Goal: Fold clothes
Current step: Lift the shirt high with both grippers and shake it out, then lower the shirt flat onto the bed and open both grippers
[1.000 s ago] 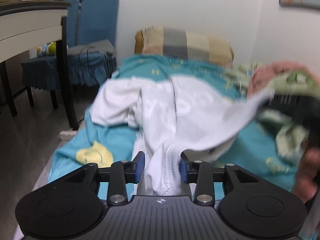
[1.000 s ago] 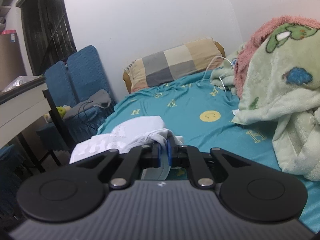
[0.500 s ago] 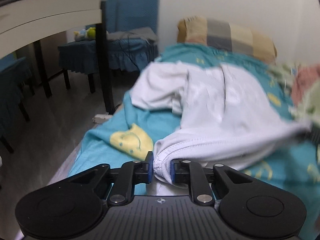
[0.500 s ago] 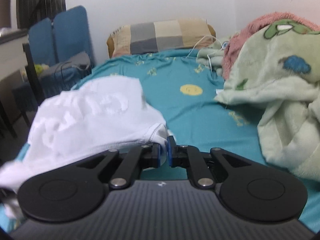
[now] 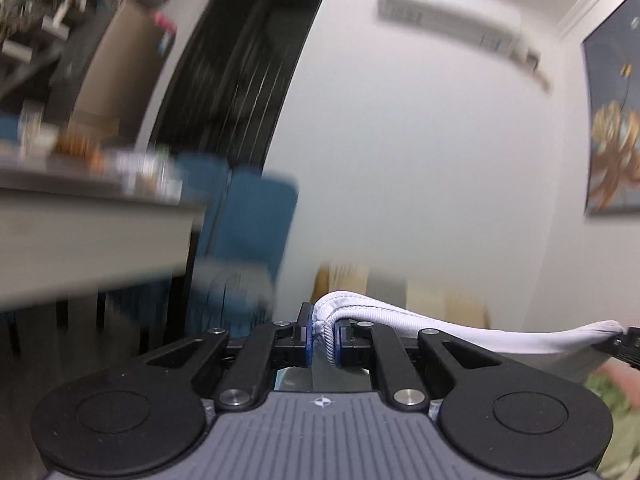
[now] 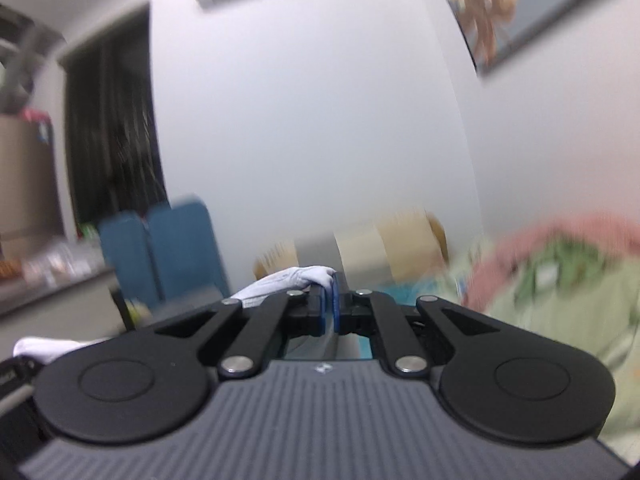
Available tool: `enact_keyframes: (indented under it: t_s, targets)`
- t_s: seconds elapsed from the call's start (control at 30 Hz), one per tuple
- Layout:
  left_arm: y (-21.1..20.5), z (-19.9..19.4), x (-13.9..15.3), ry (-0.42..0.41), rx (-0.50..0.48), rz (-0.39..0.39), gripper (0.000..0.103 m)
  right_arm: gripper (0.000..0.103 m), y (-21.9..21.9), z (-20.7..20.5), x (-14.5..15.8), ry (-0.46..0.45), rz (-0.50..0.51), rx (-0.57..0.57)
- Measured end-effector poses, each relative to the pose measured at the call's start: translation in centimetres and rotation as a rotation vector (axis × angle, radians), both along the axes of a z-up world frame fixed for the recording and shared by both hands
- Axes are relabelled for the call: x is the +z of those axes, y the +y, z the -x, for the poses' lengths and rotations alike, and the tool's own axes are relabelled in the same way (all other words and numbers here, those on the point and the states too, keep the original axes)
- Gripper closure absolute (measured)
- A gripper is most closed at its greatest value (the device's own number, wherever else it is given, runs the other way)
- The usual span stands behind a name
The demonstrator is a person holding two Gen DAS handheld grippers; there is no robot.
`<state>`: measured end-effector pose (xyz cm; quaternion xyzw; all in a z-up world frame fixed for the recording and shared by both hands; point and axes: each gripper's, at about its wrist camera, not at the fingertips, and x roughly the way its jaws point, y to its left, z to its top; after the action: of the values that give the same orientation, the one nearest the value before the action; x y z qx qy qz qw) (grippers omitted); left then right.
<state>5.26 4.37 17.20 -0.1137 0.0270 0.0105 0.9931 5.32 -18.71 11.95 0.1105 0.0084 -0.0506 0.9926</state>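
Left tool (image 5: 323, 336): blue pads pressed onto a bunched, ribbed hem of the white garment (image 5: 440, 326), which rises over the right-hand pad and runs off to the right as a taut band.

Right tool (image 6: 331, 302): pads closed on another part of the same white garment (image 6: 288, 280), the cloth bulging over the left-hand pad and falling away to the left. A further fold of it shows at the lower left edge of the right wrist view, beside the dark tip of the left tool.

White garment: held up in the air between the two tools, stretched from one to the other (its lower part is hidden behind the tool bodies, so I cannot tell whether it touches the bed).

Green and pink blanket (image 6: 560, 276): heaped to the right, just beyond the right tool, badly blurred.

Checked pillow (image 6: 384, 248): beige and grey, behind the garment, against the wall.

Blue chairs (image 5: 256, 236): two backs side by side, left of the pillow.

Tabletop (image 5: 92, 216): pale, at far left, with blurred clutter on it.

Dark doorway or window (image 5: 236, 80): behind the chairs; which one I cannot tell.

Air conditioner (image 5: 448, 20): high on the white wall.

Framed picture (image 5: 612, 120): gold on dark, upper right.
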Motion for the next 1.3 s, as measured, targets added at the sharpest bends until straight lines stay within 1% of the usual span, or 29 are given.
enact_keyframes:
  t_s: [0.07,0.17,0.27,0.33,0.37,0.47,0.53,0.6,0.67,0.77,0.87,0.97,1.03,1.13,1.23,1.3]
  targets:
    - [0.4,2.1,5.1,-0.054,-0.009,-0.007,0.093,0.097,0.3,2.4,4.3,-0.06,0.017,0.008]
    - [0.8,6.2,12.4,-0.138,-0.015,-0.041,0.093,0.097,0.6,6.8,10.4,-0.135,0.025,0.029]
    - [0.9,11.0,19.2,-0.219,-0.034,-0.07,0.093,0.097,0.6,11.8,15.5,-0.211,0.017,0.057]
    - [0.7,13.7,22.9,-0.253,-0.053,-0.094,0.093,0.097,0.7,14.9,18.3,-0.262,0.044,0.055]
    - [0.6,14.7,24.5,-0.263,-0.06,-0.098,0.093,0.097,0.8,16.3,19.7,-0.286,0.058,0.054]
    - [0.0,17.2,28.2,-0.28,-0.096,-0.103,0.093,0.097,0.4,18.8,23.0,-0.306,0.081,0.048]
    - [-0.8,17.9,29.4,-0.274,-0.105,-0.116,0.093,0.097,-0.2,18.3,23.9,-0.286,0.08,0.048]
    - [-1.4,17.4,29.7,-0.255,-0.111,-0.135,0.092,0.097,-0.8,17.1,24.4,-0.255,0.086,0.044]
    - [-1.8,14.8,28.7,-0.223,-0.111,-0.153,0.092,0.097,-1.0,14.6,23.6,-0.206,0.098,0.033]
    - [-2.3,8.5,25.1,-0.153,-0.108,-0.172,0.092,0.097,-1.1,9.7,21.0,-0.127,0.107,0.019]
    - [-2.5,0.7,20.6,-0.073,-0.111,-0.169,0.092,0.097,-1.1,3.5,17.6,-0.047,0.119,0.001]
    - [-3.0,-7.7,15.6,0.011,-0.109,-0.168,0.091,0.097,-1.3,-3.7,13.7,0.02,0.117,-0.012]
    - [-3.5,-13.5,11.7,0.069,-0.11,-0.161,0.091,0.097,-1.9,-8.8,10.5,0.075,0.108,-0.02]
    - [-4.5,-22.1,3.9,0.158,-0.116,-0.145,0.091,0.097,-2.9,-16.8,4.4,0.161,0.083,-0.03]
    - [-5.6,-30.8,-4.0,0.245,-0.133,-0.158,0.091,0.097,-4.4,-24.8,-3.0,0.249,0.041,-0.04]
    - [-6.0,-36.3,-9.7,0.301,-0.139,-0.164,0.09,0.097,-5.3,-29.8,-8.4,0.313,0.032,-0.043]
